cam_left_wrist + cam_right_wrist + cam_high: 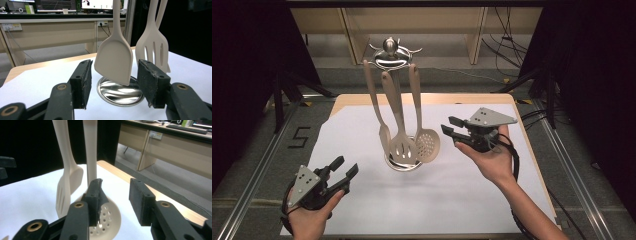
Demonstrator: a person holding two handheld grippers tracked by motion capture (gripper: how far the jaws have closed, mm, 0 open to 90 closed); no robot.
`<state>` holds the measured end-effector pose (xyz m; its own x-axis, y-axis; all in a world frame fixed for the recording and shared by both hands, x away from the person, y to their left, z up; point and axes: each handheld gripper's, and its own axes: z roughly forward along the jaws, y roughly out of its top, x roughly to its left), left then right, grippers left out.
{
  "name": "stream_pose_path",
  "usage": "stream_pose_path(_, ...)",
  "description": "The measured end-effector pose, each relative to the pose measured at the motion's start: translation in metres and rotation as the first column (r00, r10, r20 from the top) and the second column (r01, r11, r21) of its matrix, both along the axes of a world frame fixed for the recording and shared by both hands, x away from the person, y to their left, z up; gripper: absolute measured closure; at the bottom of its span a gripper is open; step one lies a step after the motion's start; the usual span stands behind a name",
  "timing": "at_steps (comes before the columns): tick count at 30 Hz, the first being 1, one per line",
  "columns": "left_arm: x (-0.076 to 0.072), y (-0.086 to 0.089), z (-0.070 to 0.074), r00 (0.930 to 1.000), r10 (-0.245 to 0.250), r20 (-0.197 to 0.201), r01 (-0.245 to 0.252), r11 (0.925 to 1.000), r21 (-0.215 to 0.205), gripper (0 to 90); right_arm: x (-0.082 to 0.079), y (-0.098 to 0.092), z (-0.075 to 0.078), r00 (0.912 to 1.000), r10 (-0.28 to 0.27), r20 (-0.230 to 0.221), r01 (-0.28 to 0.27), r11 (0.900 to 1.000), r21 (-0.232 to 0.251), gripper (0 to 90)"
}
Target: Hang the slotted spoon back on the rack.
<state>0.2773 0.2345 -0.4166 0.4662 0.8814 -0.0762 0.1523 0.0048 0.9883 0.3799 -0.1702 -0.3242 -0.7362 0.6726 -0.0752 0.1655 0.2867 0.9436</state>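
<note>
A chrome utensil stand (pixel 391 52) rises from a round base (pixel 403 164) at the middle of the white sheet. Three beige utensils hang from it: a solid spatula (pixel 384 137), a slotted turner (pixel 404 147) and a perforated skimmer (pixel 428 144). My left gripper (pixel 346 166) is held near the front left, open, pointing at the stand. In the left gripper view the spatula (pixel 114 60) hangs beyond the open jaws, above the base (pixel 120 92). My right gripper (pixel 451 125) is open just right of the skimmer (pixel 110 216), with nothing between its jaws.
The white sheet (pixel 362 200) covers a wooden table (pixel 512 100) whose edge shows at the back and right. Metal rails (pixel 257 170) run along both sides on the floor. Desks and cables (pixel 507 45) stand beyond the table's far edge.
</note>
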Motion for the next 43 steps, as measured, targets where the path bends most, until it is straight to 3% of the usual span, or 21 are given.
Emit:
stream_pose_path(7, 0.002, 0.000, -0.003, 1.0000, 0.001, -0.008, -0.001, 1.0000, 0.001, 44.5, -0.009, -0.028, -0.016, 0.9984, -0.044, -0.035, 0.044, 0.999, -0.003, 58.6)
stream_pose_path(9, 0.002, 0.001, -0.003, 0.9999, 0.004, -0.015, -0.004, 1.0000, -0.002, 44.5, -0.014, -0.037, -0.021, 0.9946, -0.078, -0.069, 0.078, 0.997, 0.002, 57.9)
stream_pose_path(12, 0.003, 0.001, -0.005, 0.9998, 0.005, -0.018, -0.005, 1.0000, 0.000, 44.5, -0.015, -0.050, -0.031, 0.9930, -0.097, -0.068, 0.096, 0.995, -0.010, 56.9)
stream_pose_path(15, 0.004, 0.002, -0.006, 0.9996, 0.009, -0.026, -0.009, 1.0000, 0.002, 44.4, -0.018, -0.061, -0.042, 0.9853, -0.135, -0.105, 0.136, 0.991, 0.004, 55.9)
stream_pose_path(16, 0.004, 0.002, -0.006, 0.9997, 0.008, -0.025, -0.008, 1.0000, 0.000, 44.4, -0.018, -0.064, -0.047, 0.9855, -0.138, -0.099, 0.140, 0.990, 0.013, 55.6)
stream_pose_path(21, 0.005, 0.003, -0.008, 0.9993, 0.016, -0.035, -0.016, 0.9998, -0.009, 44.3, -0.020, -0.078, -0.068, 0.9750, -0.170, -0.143, 0.171, 0.985, -0.007, 54.8)
stream_pose_path(23, 0.006, 0.004, -0.009, 0.9991, 0.015, -0.039, -0.015, 0.9999, -0.003, 44.2, -0.021, -0.083, -0.076, 0.9733, -0.183, -0.138, 0.182, 0.983, -0.020, 54.5)
stream_pose_path(30, 0.010, 0.005, -0.019, 0.9973, 0.011, -0.072, -0.011, 0.9999, -0.006, 43.9, -0.023, -0.090, -0.101, 0.9576, -0.216, -0.191, 0.220, 0.975, 0.002, 53.3)
stream_pose_path(32, 0.011, 0.006, -0.020, 0.9958, 0.017, -0.089, -0.018, 0.9998, -0.004, 43.8, -0.022, -0.092, -0.104, 0.9549, -0.218, -0.202, 0.222, 0.975, -0.002, 53.1)
stream_pose_path(33, 0.012, 0.006, -0.021, 0.9960, 0.011, -0.088, -0.011, 0.9999, -0.003, 43.7, -0.020, -0.094, -0.105, 0.9610, -0.217, -0.172, 0.217, 0.976, -0.017, 53.0)
stream_pose_path(36, 0.013, 0.006, -0.023, 0.9958, 0.006, -0.091, -0.007, 0.9999, -0.011, 43.6, -0.020, -0.098, -0.106, 0.9605, -0.230, -0.157, 0.231, 0.973, -0.013, 52.9)
stream_pose_path(37, 0.013, 0.006, -0.023, 0.9958, 0.005, -0.091, -0.006, 0.9999, -0.010, 43.6, -0.021, -0.098, -0.106, 0.9544, -0.233, -0.186, 0.236, 0.972, -0.009, 52.8)
stream_pose_path(38, 0.013, 0.006, -0.023, 0.9956, 0.006, -0.094, -0.006, 1.0000, -0.007, 43.6, -0.020, -0.099, -0.108, 0.9578, -0.235, -0.165, 0.237, 0.972, -0.010, 52.7)
stream_pose_path(39, 0.012, 0.006, -0.023, 0.9948, 0.011, -0.101, -0.011, 0.9999, 0.000, 43.6, -0.021, -0.099, -0.109, 0.9520, -0.245, -0.184, 0.246, 0.969, -0.016, 52.7)
stream_pose_path(40, 0.012, 0.006, -0.023, 0.9948, 0.010, -0.101, -0.010, 0.9999, -0.001, 43.5, -0.021, -0.100, -0.110, 0.9550, -0.237, -0.178, 0.237, 0.971, -0.021, 52.6)
stream_pose_path(41, 0.012, 0.006, -0.023, 0.9946, 0.011, -0.103, -0.011, 0.9999, -0.001, 43.6, -0.022, -0.100, -0.110, 0.9514, -0.234, -0.200, 0.238, 0.971, -0.006, 52.6)
stream_pose_path(43, 0.012, 0.006, -0.024, 0.9940, 0.013, -0.108, -0.013, 0.9999, -0.003, 43.6, -0.021, -0.100, -0.111, 0.9536, -0.238, -0.185, 0.238, 0.971, -0.021, 52.5)
